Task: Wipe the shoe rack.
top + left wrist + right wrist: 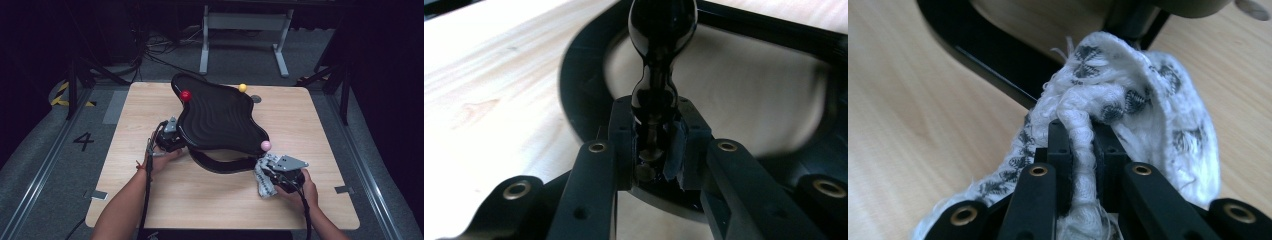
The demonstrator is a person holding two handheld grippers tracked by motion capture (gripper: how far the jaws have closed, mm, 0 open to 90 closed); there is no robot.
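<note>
On the wooden table [150, 200], left gripper [169, 136] clamps the black tray [220, 117]; right gripper [280, 172] pinches the cloth [264, 180], probably wiping: keep strokes gentle, tray steady

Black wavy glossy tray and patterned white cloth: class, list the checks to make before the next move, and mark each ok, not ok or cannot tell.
1. Left gripper clamped on the black wavy glossy tray's edge: ok.
2. Right gripper clamped on the patterned white cloth: ok.
3. Tray tilted up off the light wooden table: ok.
4. Cloth touching tray surface: not ok, it is beside the pink ball.
5. Tray surface dirty: cannot tell.
</note>
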